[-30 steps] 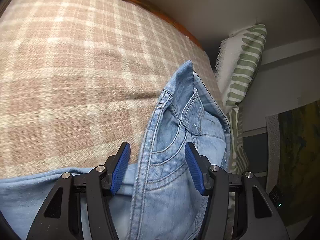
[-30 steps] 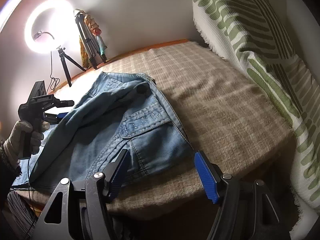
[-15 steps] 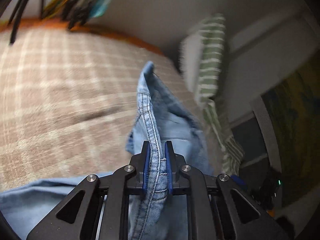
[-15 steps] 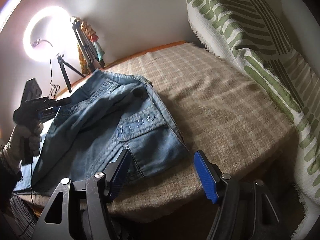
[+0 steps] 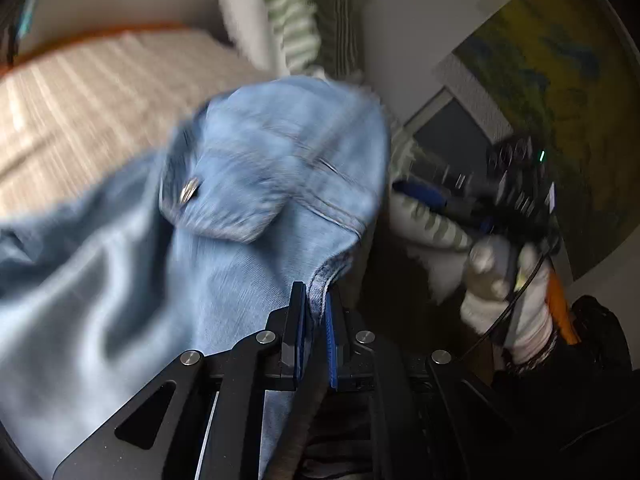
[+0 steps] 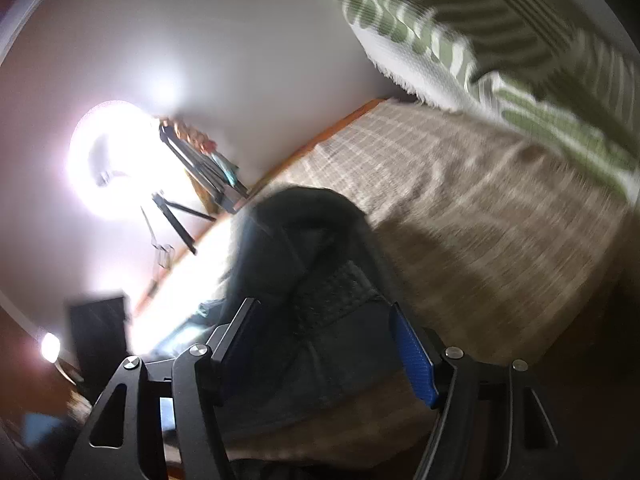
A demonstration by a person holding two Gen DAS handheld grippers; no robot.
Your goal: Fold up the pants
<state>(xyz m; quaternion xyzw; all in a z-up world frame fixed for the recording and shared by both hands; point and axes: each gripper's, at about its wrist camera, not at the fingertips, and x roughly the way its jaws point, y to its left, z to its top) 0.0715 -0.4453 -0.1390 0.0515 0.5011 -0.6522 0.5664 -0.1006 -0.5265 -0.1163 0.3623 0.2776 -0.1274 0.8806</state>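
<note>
Bed cover (image 5: 92, 92): a beige checked cloth is spread over the bed; it is seen at the left of the left wrist view, blurred.
Pants (image 5: 224, 216): light blue denim, lifted above the bed cover and hanging in loose folds; a metal button is seen near the waistband. In the right wrist view the pants (image 6: 312, 280) appear dark, against the strong light.
Left gripper (image 5: 316, 320): the jaws are clenched on a hem edge of the pants; the denim is pinched between the blue pads.
Right gripper (image 6: 332, 344): the jaws are spread and are opening a little more; the dark fabric of the pants lies between them, but it is not pressed by the pads. The same gripper (image 5: 472, 200) is seen at the right of the left wrist view, held by a gloved hand (image 5: 504, 280).
Ring light (image 6: 116, 160): it is lit, on a tripod by the wall, beyond the far side of the bed.
Pillow (image 6: 480, 48): white with green stripes, leaned at the head of the bed.
</note>
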